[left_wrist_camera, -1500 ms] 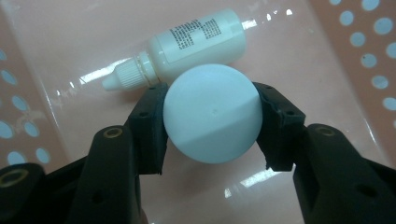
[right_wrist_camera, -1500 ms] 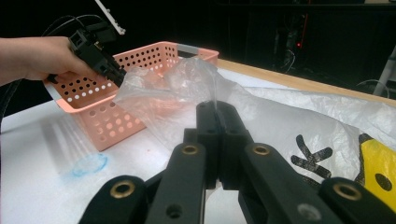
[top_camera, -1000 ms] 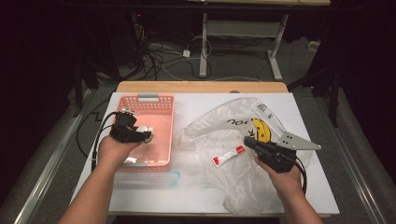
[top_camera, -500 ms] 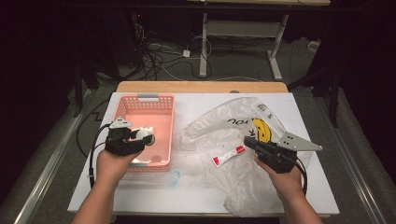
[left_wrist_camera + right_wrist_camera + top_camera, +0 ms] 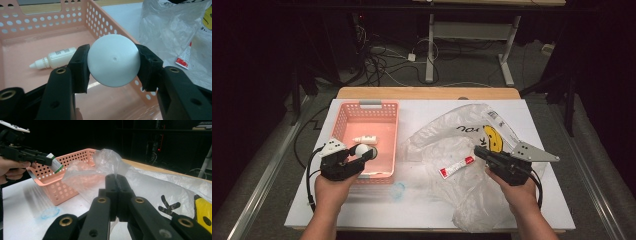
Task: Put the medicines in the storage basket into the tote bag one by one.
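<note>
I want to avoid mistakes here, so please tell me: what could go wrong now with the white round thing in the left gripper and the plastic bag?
1. The left gripper pinches the smooth white round container only at its two sides, so it might slip out or roll.
2. Released here, it could land on the small dropper bottle in the pink basket.
3. The right gripper is shut on the thin plastic bag; a pull might drag the red-and-white tube.

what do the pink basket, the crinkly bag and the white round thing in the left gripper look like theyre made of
Basket: moulded plastic, semi-gloss, going by its punched rows of holes. Bag: thin clear plastic film, crinkled and see-through. White round thing: smooth matte surface with a tiny dimple, probably hard plastic, held between the pads of the left gripper.
</note>
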